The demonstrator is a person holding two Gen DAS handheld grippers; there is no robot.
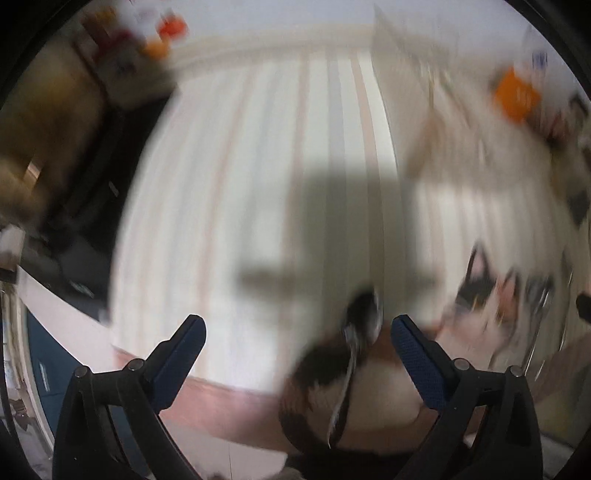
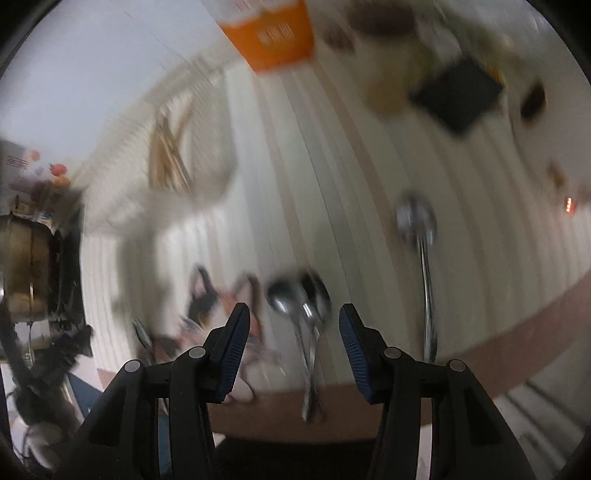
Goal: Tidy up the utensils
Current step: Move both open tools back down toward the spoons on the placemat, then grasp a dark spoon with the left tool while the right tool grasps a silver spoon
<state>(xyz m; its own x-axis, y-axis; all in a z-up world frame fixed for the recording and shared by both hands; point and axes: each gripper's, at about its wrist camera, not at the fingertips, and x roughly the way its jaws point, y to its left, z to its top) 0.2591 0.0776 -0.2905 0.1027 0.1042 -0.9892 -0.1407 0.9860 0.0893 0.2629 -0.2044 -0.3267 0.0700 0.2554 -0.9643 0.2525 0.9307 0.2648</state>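
Note:
Both views are blurred by motion. My left gripper (image 1: 297, 328) is open and empty above a striped white tablecloth (image 1: 258, 166). A metal spoon (image 1: 360, 332) lies just inside its right finger, over a dark and white patterned thing (image 1: 321, 369). My right gripper (image 2: 293, 317) is open and empty. Two metal spoons (image 2: 295, 302) lie side by side on the cloth between its fingers, bowls pointing away. A third metal spoon (image 2: 419, 236) lies further right. A white tray with wooden chopsticks (image 2: 170, 158) sits at the far left.
An orange box (image 2: 275, 35) and a black square (image 2: 458, 92) lie at the far side of the table. A cat-patterned item (image 2: 207, 295) lies left of the right gripper. The table's near edge (image 2: 517, 332) runs below the spoons. Dark clutter (image 2: 44, 258) stands at the left.

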